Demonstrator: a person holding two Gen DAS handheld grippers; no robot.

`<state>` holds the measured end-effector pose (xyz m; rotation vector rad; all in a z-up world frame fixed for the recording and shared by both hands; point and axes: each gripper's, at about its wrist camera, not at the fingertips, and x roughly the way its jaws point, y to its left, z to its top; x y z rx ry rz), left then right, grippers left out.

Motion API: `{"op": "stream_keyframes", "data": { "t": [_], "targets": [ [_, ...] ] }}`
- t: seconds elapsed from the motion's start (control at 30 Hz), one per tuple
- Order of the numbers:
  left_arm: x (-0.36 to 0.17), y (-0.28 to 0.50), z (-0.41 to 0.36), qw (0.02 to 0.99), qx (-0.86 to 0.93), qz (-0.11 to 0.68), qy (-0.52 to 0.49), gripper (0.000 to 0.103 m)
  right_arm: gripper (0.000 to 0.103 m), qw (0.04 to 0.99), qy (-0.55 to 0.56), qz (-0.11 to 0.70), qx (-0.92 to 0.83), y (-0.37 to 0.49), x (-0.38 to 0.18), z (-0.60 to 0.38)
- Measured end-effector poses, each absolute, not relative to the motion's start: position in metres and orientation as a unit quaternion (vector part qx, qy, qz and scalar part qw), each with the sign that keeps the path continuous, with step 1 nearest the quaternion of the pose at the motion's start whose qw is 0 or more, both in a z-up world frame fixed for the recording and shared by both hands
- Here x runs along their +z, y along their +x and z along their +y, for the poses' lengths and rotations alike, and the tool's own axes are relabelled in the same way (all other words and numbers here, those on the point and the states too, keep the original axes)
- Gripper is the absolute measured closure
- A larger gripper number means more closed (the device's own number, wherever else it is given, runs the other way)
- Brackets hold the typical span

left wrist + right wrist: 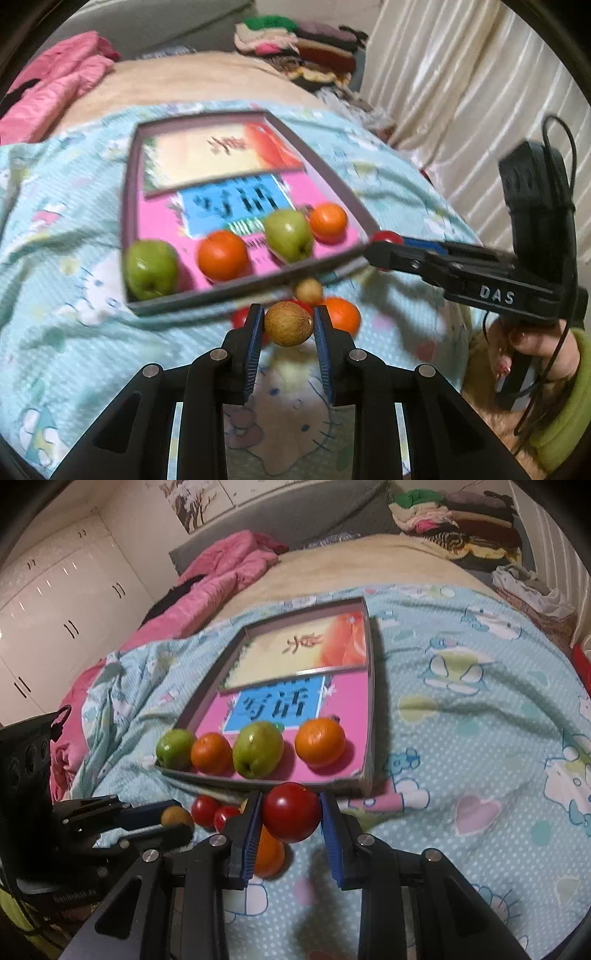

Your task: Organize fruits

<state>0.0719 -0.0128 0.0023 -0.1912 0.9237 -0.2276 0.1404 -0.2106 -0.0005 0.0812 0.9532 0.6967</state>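
Observation:
My left gripper (289, 325) is shut on a brown round fruit (289, 324) and holds it just before the near edge of a shallow box (258, 286). My right gripper (291, 812) is shut on a red tomato (291, 811), near the box's near edge (295, 784). In the box lie two green apples (257, 749) (174, 748) and two oranges (320, 742) (211, 753) in a row. On the blanket before the box lie another orange (341, 314), a second brown fruit (308, 291) and small red tomatoes (205, 809).
The box rests on a light-blue cartoon blanket (461, 738) spread over a bed. A pink quilt (221, 576) lies at the far left, a pile of folded clothes (461, 520) at the far right. A curtain (461, 74) hangs on the right.

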Motion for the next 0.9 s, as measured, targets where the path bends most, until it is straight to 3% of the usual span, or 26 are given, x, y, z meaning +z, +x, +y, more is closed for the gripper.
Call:
{"op": "stream_keyframes", "data": {
  "t": [0.37,0.9],
  "targets": [
    [0.031,0.071,0.031,0.917,-0.041,0.382,-0.108,0.075,0.072,0.855,0.043,0.397,0.331,0.139,0.019,-0.209],
    [0.027,0.078,0.036,0.92,-0.024,0.377,-0.105,0.075,0.072,0.87,0.031,0.362,0.333,0.14,0.03,-0.204]
  ]
}}
